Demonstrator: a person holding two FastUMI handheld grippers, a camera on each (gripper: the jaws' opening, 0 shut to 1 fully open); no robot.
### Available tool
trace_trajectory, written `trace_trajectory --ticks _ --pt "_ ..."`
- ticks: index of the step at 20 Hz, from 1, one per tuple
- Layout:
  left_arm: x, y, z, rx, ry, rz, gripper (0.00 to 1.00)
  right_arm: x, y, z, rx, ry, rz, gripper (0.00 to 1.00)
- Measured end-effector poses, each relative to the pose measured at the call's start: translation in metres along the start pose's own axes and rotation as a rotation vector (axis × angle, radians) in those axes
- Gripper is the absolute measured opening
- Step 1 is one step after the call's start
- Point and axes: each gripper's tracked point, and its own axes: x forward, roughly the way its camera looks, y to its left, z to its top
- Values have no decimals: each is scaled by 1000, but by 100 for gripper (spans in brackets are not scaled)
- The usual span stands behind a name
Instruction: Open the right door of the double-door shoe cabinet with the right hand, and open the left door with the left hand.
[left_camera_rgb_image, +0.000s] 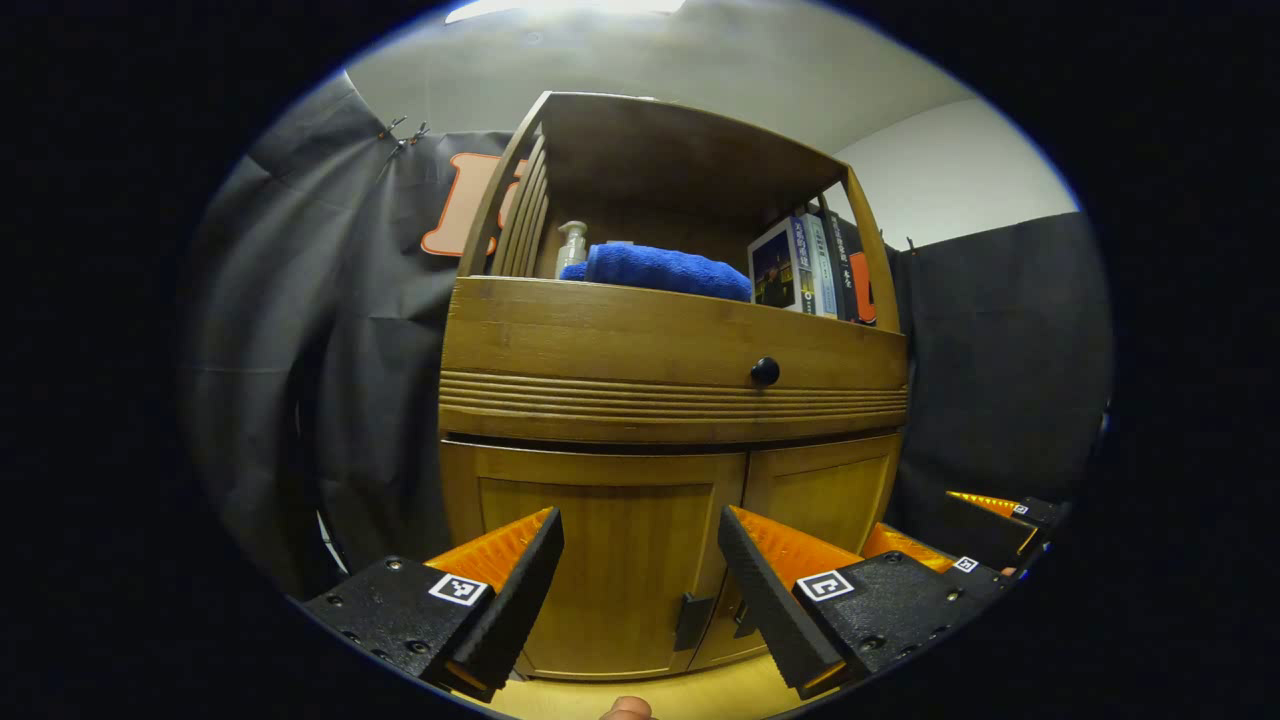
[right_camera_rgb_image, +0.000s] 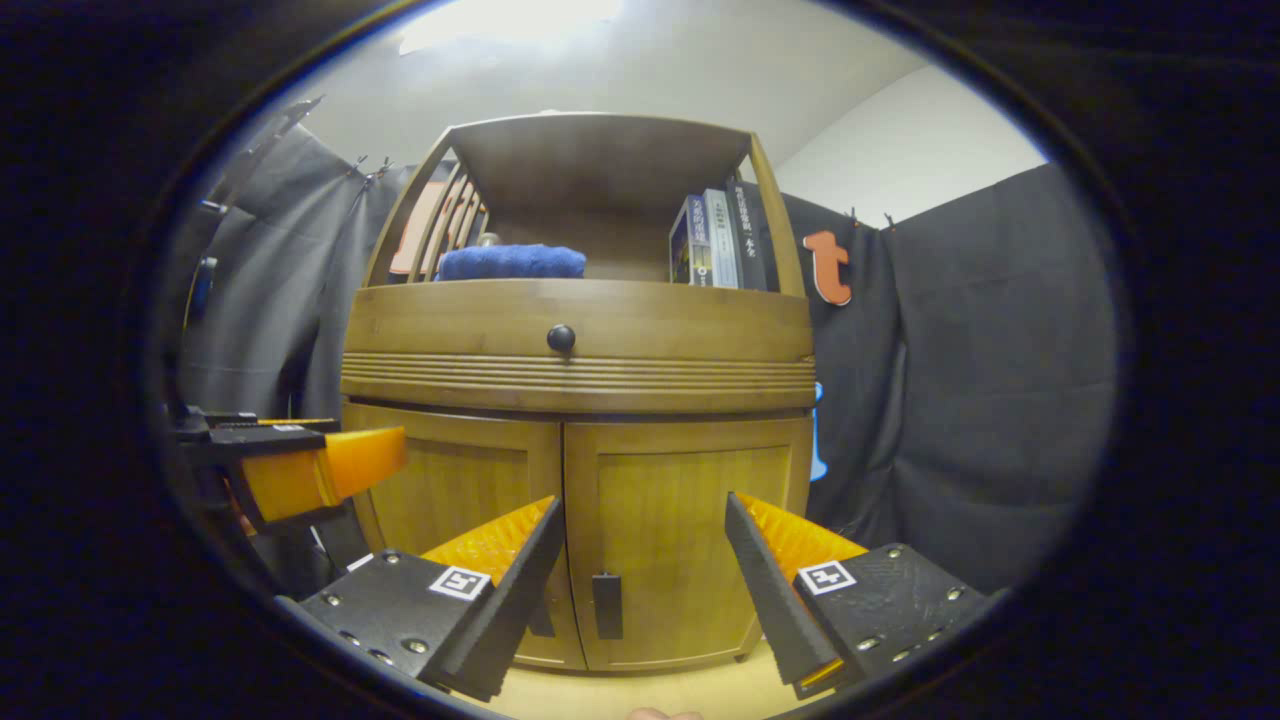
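Ahead of right gripper (right_camera_rgb_image: 640, 585), right door (right_camera_rgb_image: 690, 550)

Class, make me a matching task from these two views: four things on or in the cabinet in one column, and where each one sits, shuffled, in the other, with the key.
Things
1. blue towel
2. books
3. round knob
4. pump bottle

Places
A. on the drawer front
B. standing at the right end of the open shelf
C. at the left end of the shelf, behind the towel
D. lying folded on the open shelf

Pairs: 1-D, 2-B, 3-A, 4-C
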Motion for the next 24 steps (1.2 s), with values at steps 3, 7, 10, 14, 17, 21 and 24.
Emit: trace_trajectory --ticks 3,7,10,14,17,21,24 --pt "-2 22 -3 4 6 48 96 17 9 -19 17 43 23 96" --pt "-4 53 -8 8 20 111 96 41 24 -47 40 121 64 94" --pt "-5 73 -11 17 29 155 96 57 29 -72 29 167 52 94" --pt "-4 93 -12 27 35 192 96 80 30 -119 -11 265 33 81" --pt "-2 103 -17 24 45 207 96 90 31 -149 -14 328 24 70" --pt "2 110 -21 29 61 218 97 103 24 -164 -11 351 -7 58" --pt "5 111 -21 30 58 216 97 119 27 -172 19 359 -16 39"
